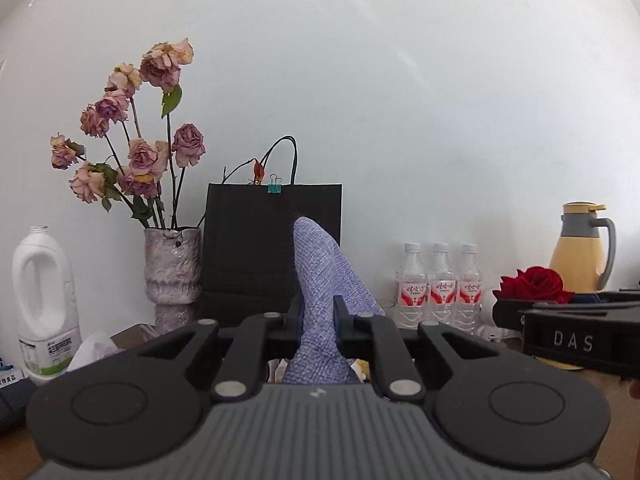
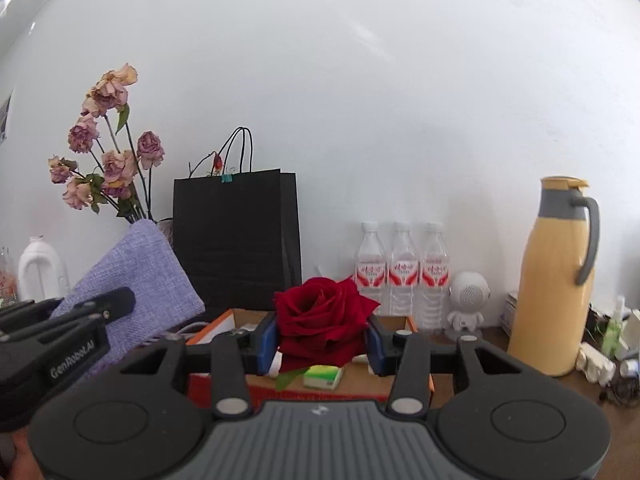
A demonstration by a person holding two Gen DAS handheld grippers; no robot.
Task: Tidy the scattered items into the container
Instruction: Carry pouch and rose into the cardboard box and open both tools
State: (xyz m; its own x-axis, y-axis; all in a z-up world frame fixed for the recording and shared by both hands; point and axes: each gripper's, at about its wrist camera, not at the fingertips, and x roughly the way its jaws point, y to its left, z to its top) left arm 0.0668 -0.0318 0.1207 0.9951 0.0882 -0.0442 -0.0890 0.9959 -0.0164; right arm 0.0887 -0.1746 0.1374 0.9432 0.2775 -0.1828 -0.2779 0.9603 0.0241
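My left gripper (image 1: 319, 314) is shut on a lilac woven fabric pouch (image 1: 324, 280), which sticks up between its pads. The right wrist view shows the same pouch (image 2: 140, 276) at the left, with the left gripper's black body (image 2: 52, 344) in front of it. My right gripper (image 2: 322, 338) is shut on a red rose (image 2: 320, 316), its blue pads pressed on the bloom's sides. Below and behind the rose lies an open cardboard box (image 2: 224, 320) with an orange rim, holding a small green and white packet (image 2: 323, 377). From the left wrist, the rose (image 1: 536, 282) shows at the right.
Along the white wall stand a vase of dried roses (image 1: 172, 268), a black paper bag (image 2: 236, 236), three water bottles (image 2: 402, 268), a small white figure (image 2: 468, 300) and a yellow jug (image 2: 556, 280). A white plastic bottle (image 1: 42, 300) stands far left. Clutter lies at the right edge (image 2: 608, 344).
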